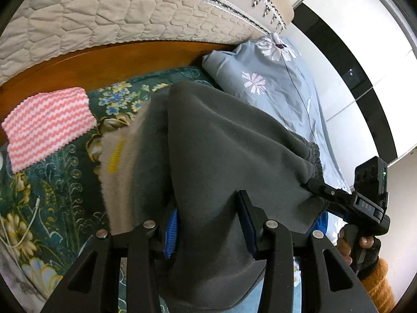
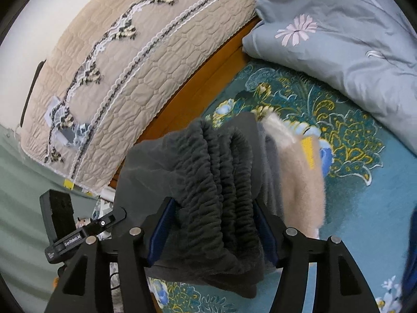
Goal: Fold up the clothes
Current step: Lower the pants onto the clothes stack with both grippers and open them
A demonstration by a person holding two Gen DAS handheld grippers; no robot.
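A dark grey fleece garment (image 1: 221, 151) with a beige fuzzy lining (image 1: 122, 161) and a yellow tag hangs lifted over the green floral bedspread (image 1: 60, 182). My left gripper (image 1: 208, 224) is shut on its grey fabric. My right gripper (image 2: 211, 227) is shut on its gathered elastic waistband (image 2: 224, 172); the beige lining (image 2: 299, 182) hangs to the right of it. The right gripper also shows in the left wrist view (image 1: 320, 185), clamped on the garment's edge. The left gripper's body shows at lower left in the right wrist view (image 2: 86, 232).
A pink and white striped knit piece (image 1: 47, 125) lies folded on the bedspread at left. A blue floral pillow (image 2: 338, 31) lies at the back right. A quilted beige headboard cover (image 2: 117, 78) over a wooden frame (image 1: 104, 62) stands behind.
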